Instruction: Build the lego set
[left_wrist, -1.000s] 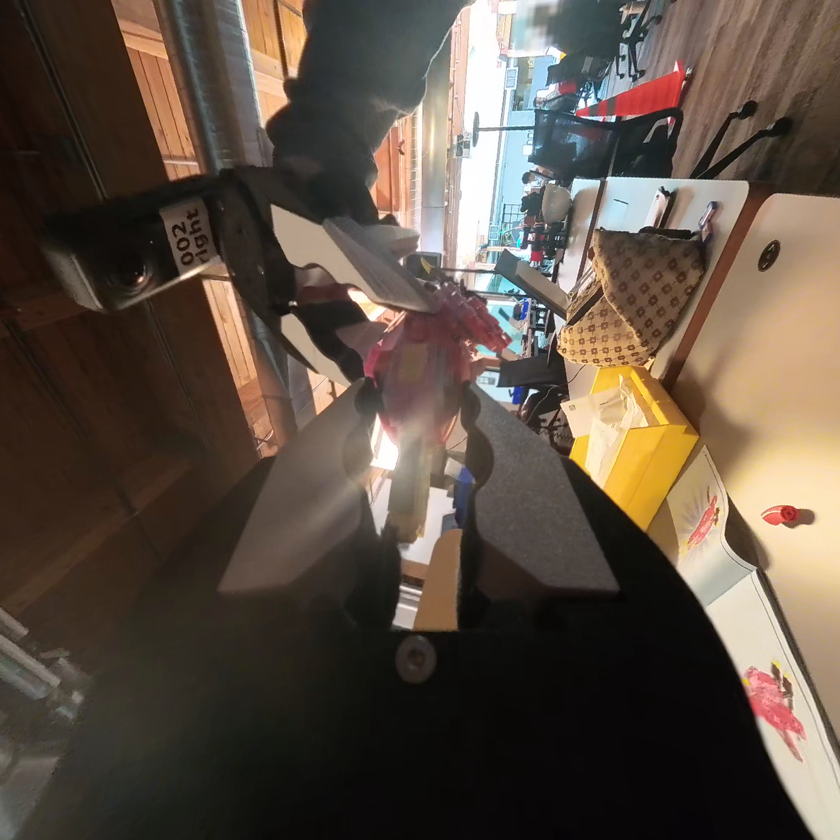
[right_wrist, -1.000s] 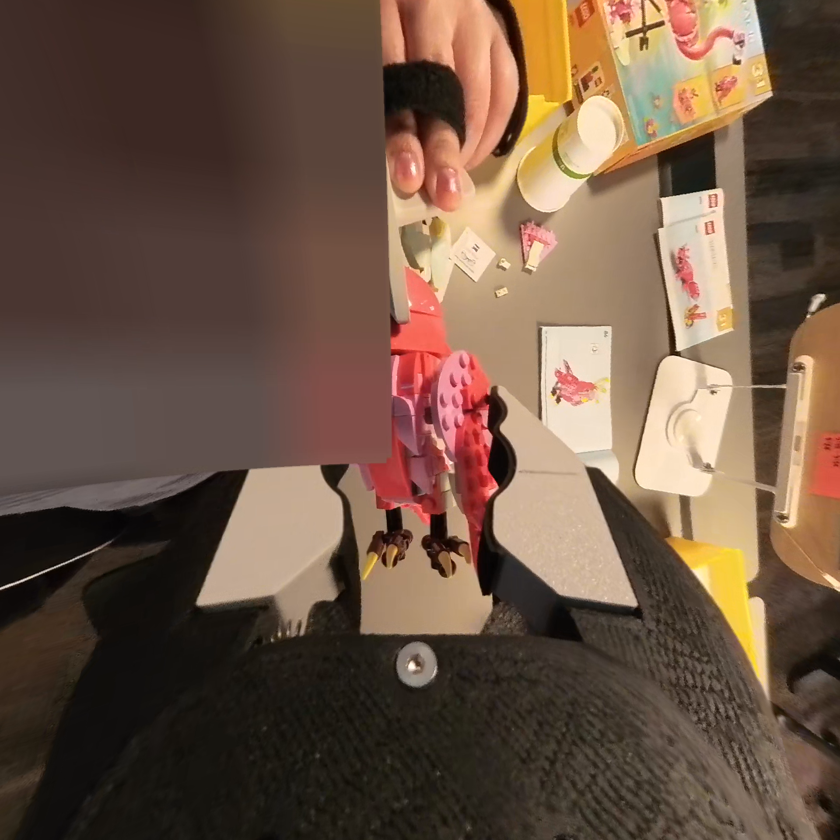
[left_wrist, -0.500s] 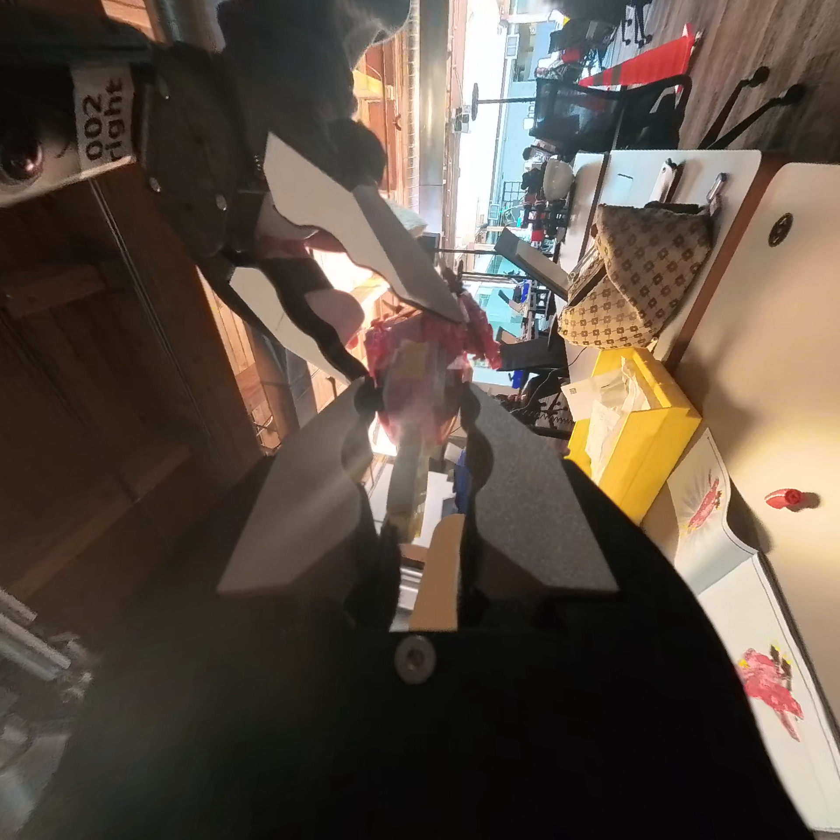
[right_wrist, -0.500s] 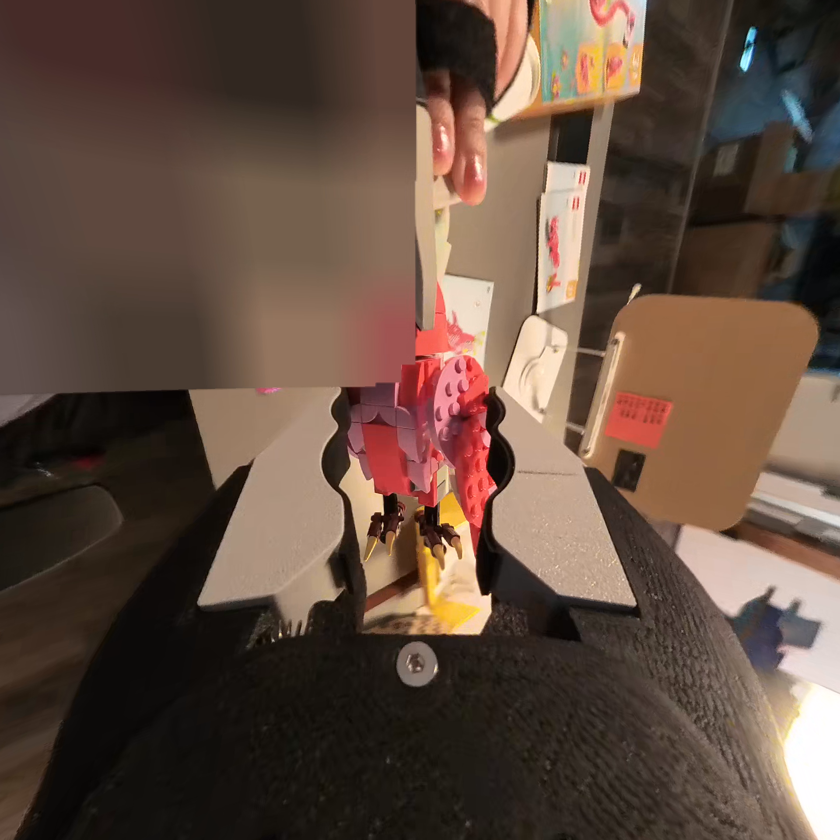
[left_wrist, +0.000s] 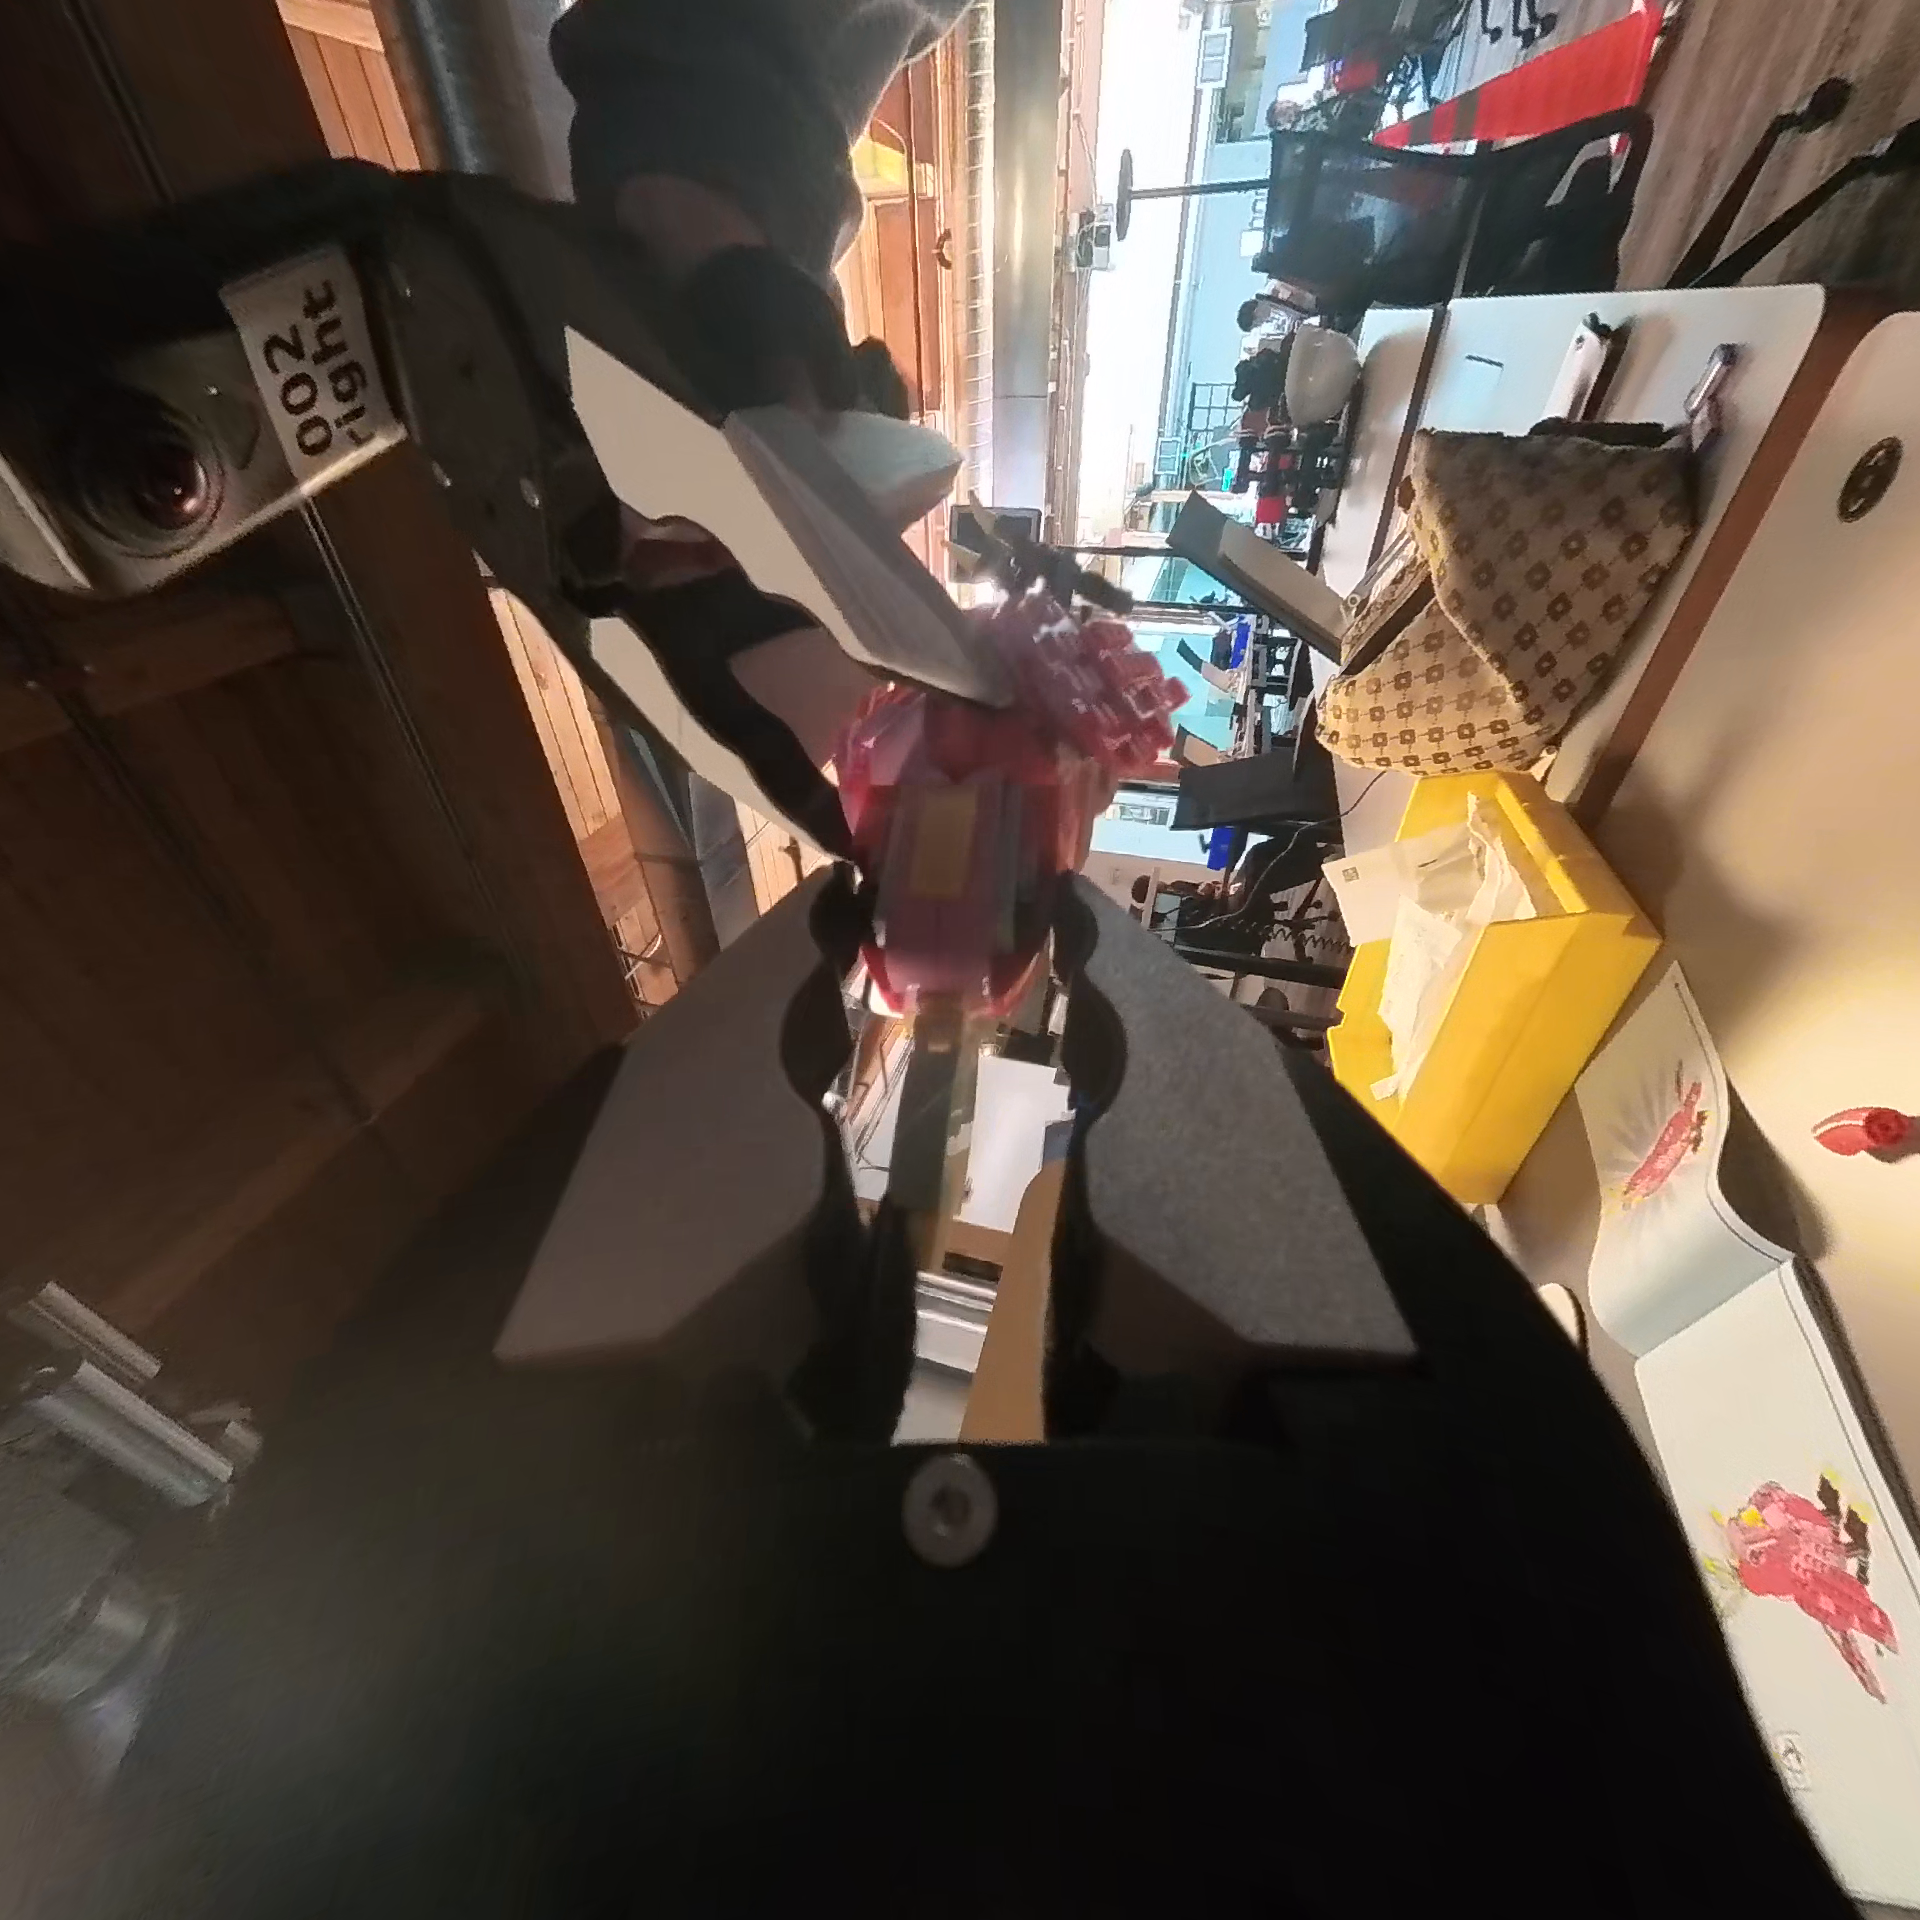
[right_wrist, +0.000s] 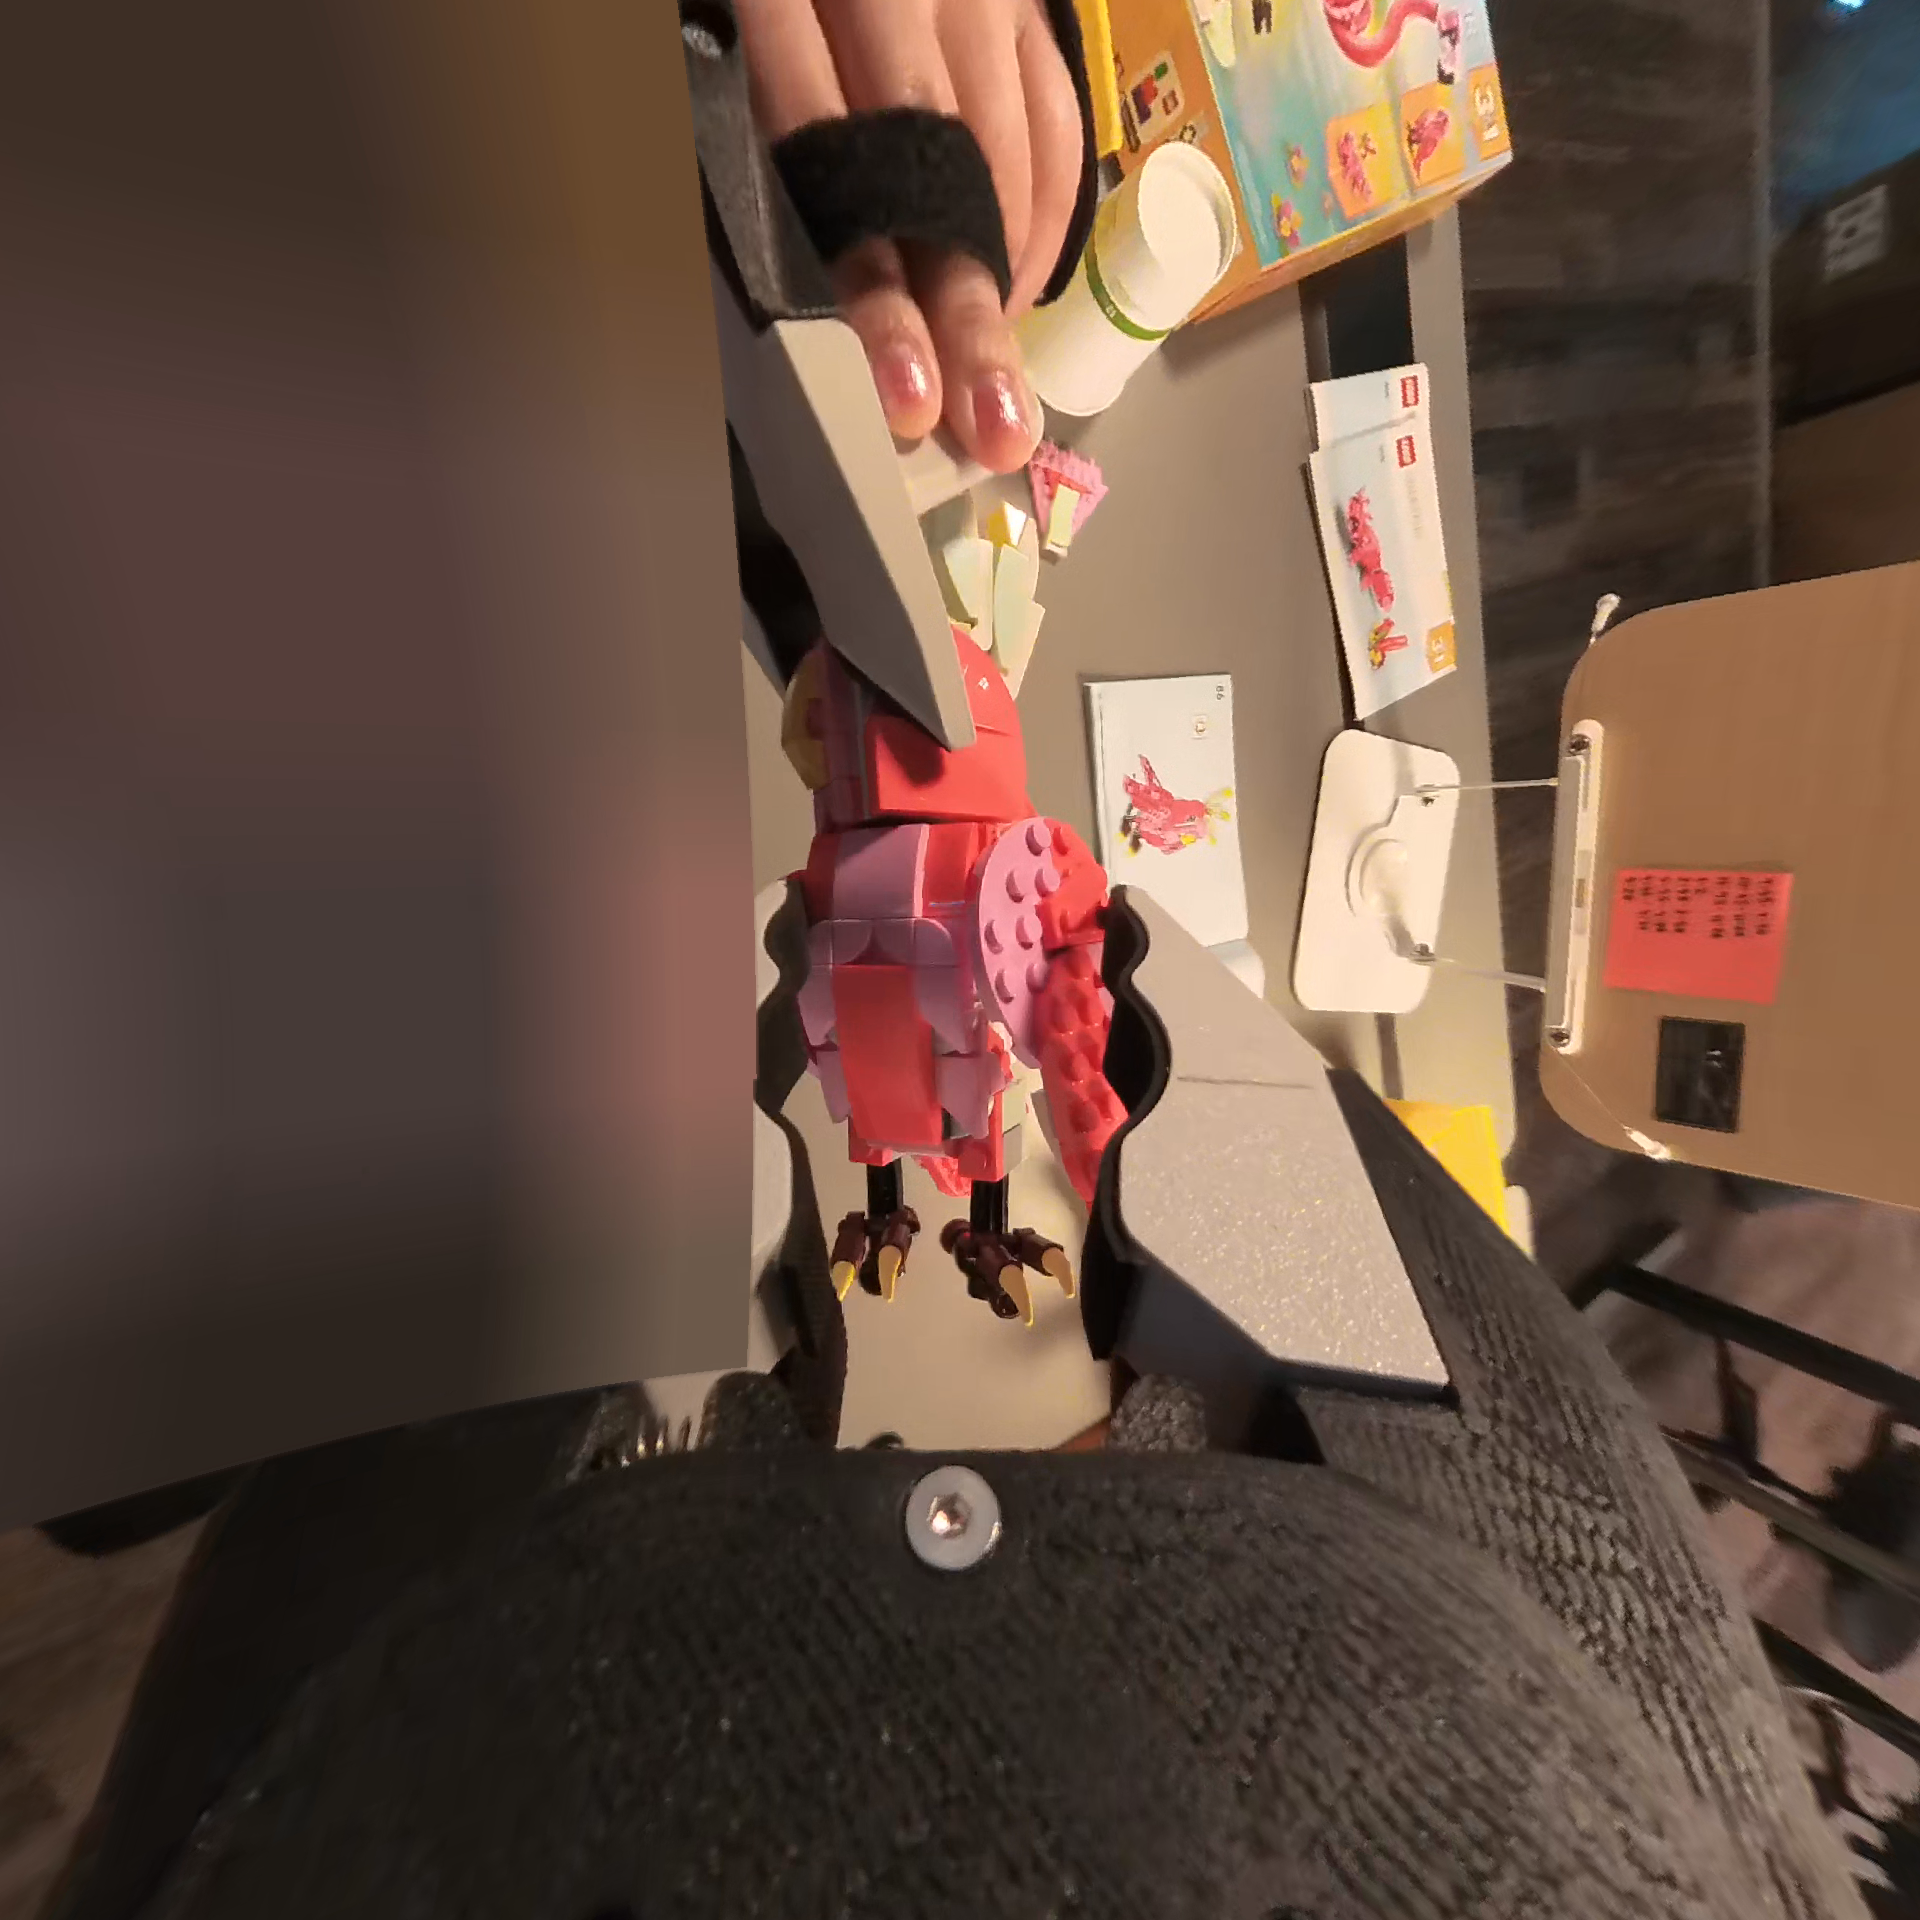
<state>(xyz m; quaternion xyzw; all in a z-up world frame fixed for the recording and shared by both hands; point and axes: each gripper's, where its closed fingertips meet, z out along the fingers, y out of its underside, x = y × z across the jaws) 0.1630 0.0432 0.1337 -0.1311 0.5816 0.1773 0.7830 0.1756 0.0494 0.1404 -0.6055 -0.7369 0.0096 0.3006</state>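
Here, right gripper (right_wrist: 951, 1023) and left gripper (left_wrist: 951, 935) both clamping red-pink brick bird (right_wrist: 914, 935)

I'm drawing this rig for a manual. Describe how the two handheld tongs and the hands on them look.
Both tongs, left and right, have flat pale-grey fingers with wavy black pads, on bodies wrapped in black knit fabric, with a silver screw at centre. The right carries a grey camera bearing a white label. The hand wears a black fingerless glove with a strap.
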